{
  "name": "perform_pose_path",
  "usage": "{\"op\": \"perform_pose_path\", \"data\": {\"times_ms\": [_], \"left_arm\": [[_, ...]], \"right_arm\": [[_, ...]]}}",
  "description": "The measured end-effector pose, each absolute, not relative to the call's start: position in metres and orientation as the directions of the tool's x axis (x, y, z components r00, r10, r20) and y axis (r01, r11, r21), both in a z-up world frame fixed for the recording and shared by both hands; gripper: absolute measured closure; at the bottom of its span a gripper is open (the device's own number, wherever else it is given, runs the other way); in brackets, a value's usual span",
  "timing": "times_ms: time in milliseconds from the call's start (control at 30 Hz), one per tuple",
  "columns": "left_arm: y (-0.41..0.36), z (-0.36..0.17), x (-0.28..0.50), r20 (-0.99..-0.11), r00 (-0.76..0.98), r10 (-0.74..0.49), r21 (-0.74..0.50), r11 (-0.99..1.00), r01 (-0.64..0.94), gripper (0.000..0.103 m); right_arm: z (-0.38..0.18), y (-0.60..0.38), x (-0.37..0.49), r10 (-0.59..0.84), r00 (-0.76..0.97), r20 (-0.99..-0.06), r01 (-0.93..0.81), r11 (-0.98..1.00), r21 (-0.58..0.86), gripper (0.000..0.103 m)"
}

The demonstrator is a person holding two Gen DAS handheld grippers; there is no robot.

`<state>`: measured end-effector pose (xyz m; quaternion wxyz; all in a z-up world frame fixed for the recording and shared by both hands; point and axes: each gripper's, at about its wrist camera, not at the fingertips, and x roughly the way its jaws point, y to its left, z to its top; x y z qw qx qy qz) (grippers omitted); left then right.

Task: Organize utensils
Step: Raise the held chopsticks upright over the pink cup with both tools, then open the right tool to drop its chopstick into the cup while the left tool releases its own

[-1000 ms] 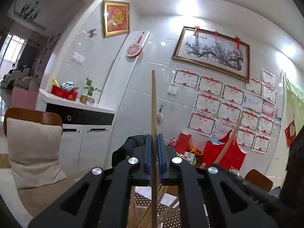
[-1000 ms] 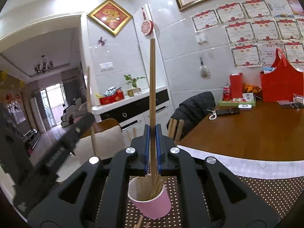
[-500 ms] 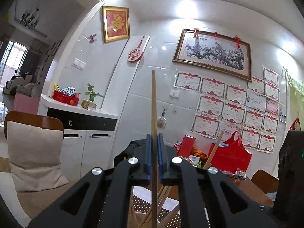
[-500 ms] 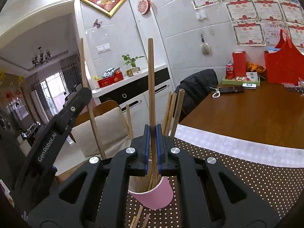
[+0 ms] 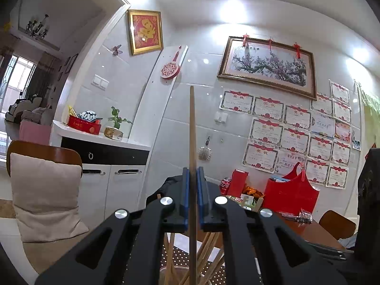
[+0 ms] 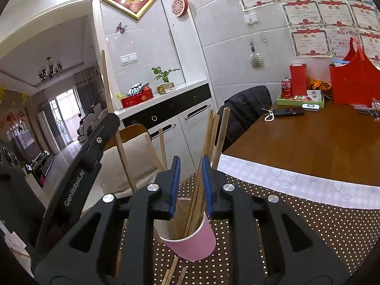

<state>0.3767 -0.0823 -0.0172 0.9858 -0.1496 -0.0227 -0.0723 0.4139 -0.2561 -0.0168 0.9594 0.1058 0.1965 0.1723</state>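
Observation:
My left gripper (image 5: 192, 182) is shut on a wooden chopstick (image 5: 192, 147) that stands upright, its lower end over the pink cup (image 5: 178, 273) with several chopsticks. In the right wrist view the pink cup (image 6: 192, 242) stands on the dotted mat, holding several wooden chopsticks (image 6: 209, 147). My right gripper (image 6: 190, 180) is open just above the cup, its blue pads either side of the chopsticks without gripping them. The left gripper (image 6: 104, 128) shows at left there, holding its chopstick (image 6: 111, 118) upright.
Loose chopsticks (image 6: 173, 273) lie on the brown dotted mat (image 6: 308, 225) in front of the cup. The wooden table (image 6: 320, 142) carries a red bag (image 6: 353, 83), a tray, a can and a phone. A cushioned chair (image 6: 133, 156) stands beyond the table edge.
My right gripper has opened and let its chopstick drop into the pink cup. My left gripper has moved closer over the cup with its chopstick still upright.

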Motion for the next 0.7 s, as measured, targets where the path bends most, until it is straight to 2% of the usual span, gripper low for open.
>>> {"op": "perform_pose_path", "data": {"times_ms": [200, 433, 700], "left_arm": [[-0.086, -0.022, 0.379, 0.085, 0.989, -0.122, -0.268, 0.953, 0.141, 0.096], [-0.085, -0.033, 0.385, 0.066, 0.991, -0.119, -0.266, 0.955, 0.133, 0.096], [-0.086, -0.037, 0.387, 0.005, 0.991, -0.131, -0.224, 0.966, 0.128, 0.096]], "right_arm": [[-0.014, -0.262, 0.413, 0.355, 0.876, -0.326, -0.271, 0.922, 0.277, 0.064], [-0.013, -0.267, 0.412, 0.344, 0.882, -0.321, -0.259, 0.924, 0.28, 0.059], [-0.014, -0.269, 0.412, 0.336, 0.883, -0.328, -0.248, 0.927, 0.282, 0.057]]}}
